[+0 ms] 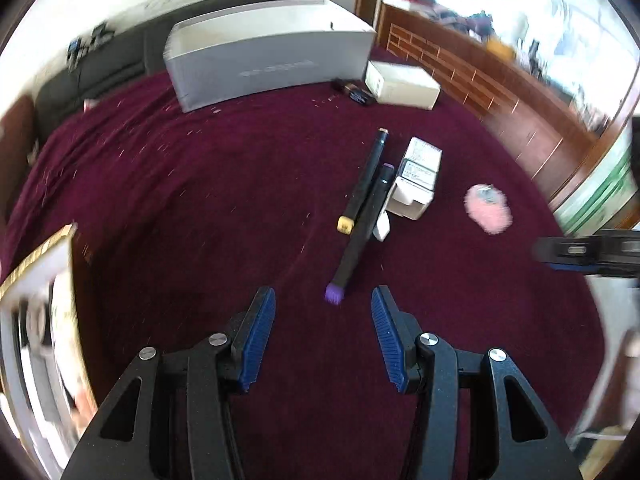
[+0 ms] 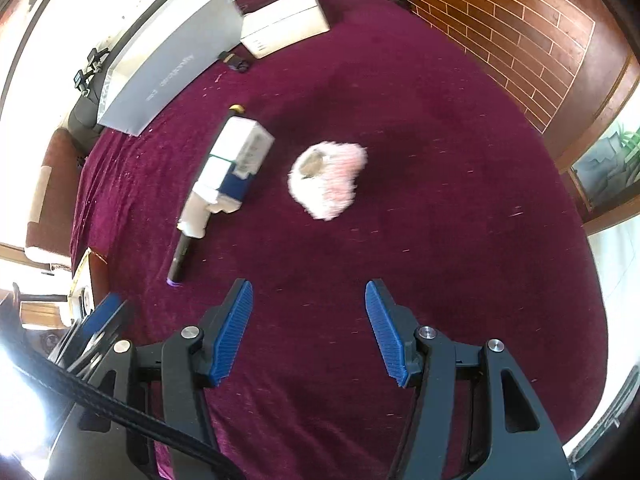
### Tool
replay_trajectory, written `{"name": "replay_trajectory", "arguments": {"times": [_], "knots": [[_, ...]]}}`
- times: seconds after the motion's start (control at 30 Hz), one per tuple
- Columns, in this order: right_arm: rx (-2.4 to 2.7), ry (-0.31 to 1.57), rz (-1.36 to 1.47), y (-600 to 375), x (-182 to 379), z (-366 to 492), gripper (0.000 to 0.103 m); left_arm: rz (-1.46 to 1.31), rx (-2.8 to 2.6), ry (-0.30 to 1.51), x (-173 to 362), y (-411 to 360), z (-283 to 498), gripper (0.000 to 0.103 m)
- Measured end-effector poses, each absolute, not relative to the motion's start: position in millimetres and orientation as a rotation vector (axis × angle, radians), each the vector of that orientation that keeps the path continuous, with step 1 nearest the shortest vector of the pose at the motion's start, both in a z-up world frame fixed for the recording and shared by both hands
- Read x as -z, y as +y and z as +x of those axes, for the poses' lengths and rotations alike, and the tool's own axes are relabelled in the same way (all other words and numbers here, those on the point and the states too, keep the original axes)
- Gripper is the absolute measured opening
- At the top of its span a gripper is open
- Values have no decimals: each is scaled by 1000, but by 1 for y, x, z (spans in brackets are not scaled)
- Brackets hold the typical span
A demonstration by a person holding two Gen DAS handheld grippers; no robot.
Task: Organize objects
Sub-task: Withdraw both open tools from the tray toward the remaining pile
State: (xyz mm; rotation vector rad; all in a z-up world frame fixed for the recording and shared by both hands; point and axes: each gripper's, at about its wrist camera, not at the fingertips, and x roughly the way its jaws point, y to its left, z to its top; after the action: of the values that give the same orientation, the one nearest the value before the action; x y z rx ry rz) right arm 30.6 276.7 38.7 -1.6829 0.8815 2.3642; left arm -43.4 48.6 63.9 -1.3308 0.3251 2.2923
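Two black markers lie side by side on the maroon cloth: one with a purple cap [image 1: 356,240] and one with a yellow cap [image 1: 362,184]. A small white carton [image 1: 416,178] lies against them, and a pink fluffy object [image 1: 488,208] lies to its right. My left gripper [image 1: 323,300] is open and empty, its fingertips flanking the purple cap, still apart from it. My right gripper [image 2: 309,294] is open and empty, short of the pink fluffy object [image 2: 326,184]. The right wrist view also shows the carton [image 2: 232,168] and the purple-capped marker [image 2: 180,260].
A large grey box [image 1: 272,56] and a smaller white box [image 1: 402,84] stand at the table's far side, with a small dark item [image 1: 356,92] between them. A framed board [image 1: 36,272] is at the left edge. A brick wall [image 2: 500,28] stands to the right.
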Motion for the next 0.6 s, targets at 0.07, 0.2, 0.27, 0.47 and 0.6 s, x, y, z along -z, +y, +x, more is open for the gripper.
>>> {"name": "replay_trajectory", "arguments": {"times": [0.07, 0.2, 0.27, 0.47, 0.6], "knots": [[-2366, 890, -1682, 288, -38, 34, 58, -1316, -2292, 386, -53, 65, -53, 44], [-2370, 883, -1693, 302, -35, 34, 58, -1322, -2286, 467, -36, 87, -64, 44], [-2365, 885, -1694, 308, -32, 34, 58, -1353, -2278, 490, -29, 94, -67, 33], [-2356, 890, -1705, 320, -27, 26, 58, -1432, -2207, 304, -33, 86, -58, 11], [-2370, 890, -1736, 315, -21, 15, 58, -1464, -2168, 229, -41, 65, -37, 11]]}}
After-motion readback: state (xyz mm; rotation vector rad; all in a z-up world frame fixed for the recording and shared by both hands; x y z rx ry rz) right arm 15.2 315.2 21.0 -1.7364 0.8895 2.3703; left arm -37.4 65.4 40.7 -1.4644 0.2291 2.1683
